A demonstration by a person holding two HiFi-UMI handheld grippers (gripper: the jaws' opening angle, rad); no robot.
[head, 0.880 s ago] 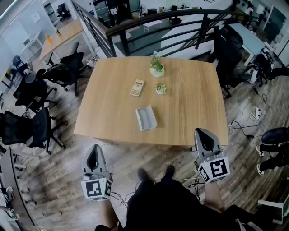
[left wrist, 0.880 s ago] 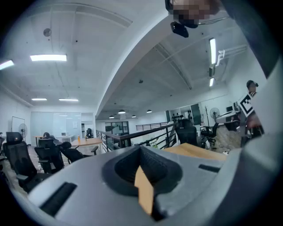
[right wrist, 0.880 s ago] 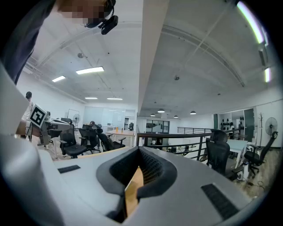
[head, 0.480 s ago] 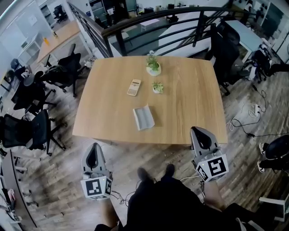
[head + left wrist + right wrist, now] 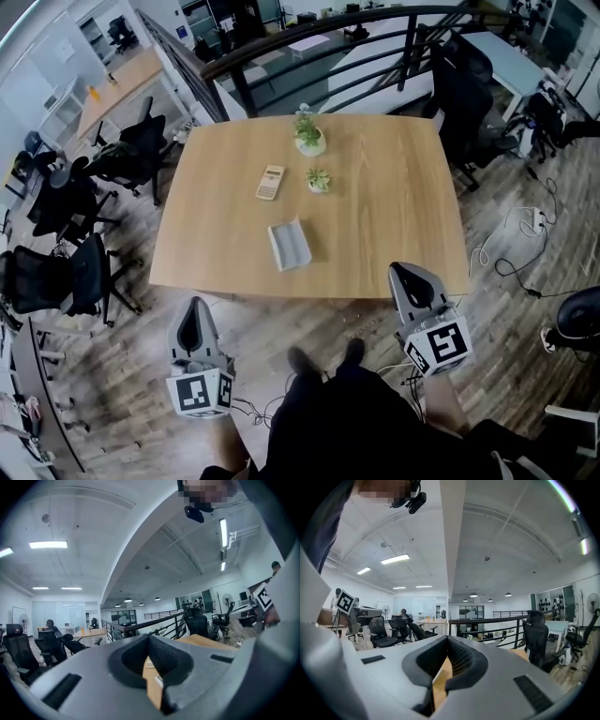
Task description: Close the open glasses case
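Note:
The open glasses case (image 5: 290, 246) is grey and lies flat on the wooden table (image 5: 394, 216), a little left of its middle and toward the near edge. Both grippers hang over the floor, short of the table's near edge. My left gripper (image 5: 194, 307) is off the near left corner with its jaws together and nothing between them. My right gripper (image 5: 410, 272) is at the near right part of the edge, also shut and empty. In the left gripper view the jaws' tips meet (image 5: 149, 639), with table wood showing below them. The right gripper view shows the same (image 5: 447, 640).
A calculator (image 5: 270, 182), a small potted plant (image 5: 318, 180) and a larger one (image 5: 307, 133) stand farther back on the table. Black office chairs (image 5: 66, 272) crowd the left side. A dark railing (image 5: 309, 42) runs behind the table. Cables (image 5: 511, 248) lie on the floor at right.
The head view has drifted, so the table and its things sit slightly left and higher in the picture. The right gripper has edged left toward the table's edge. The left gripper has barely moved.

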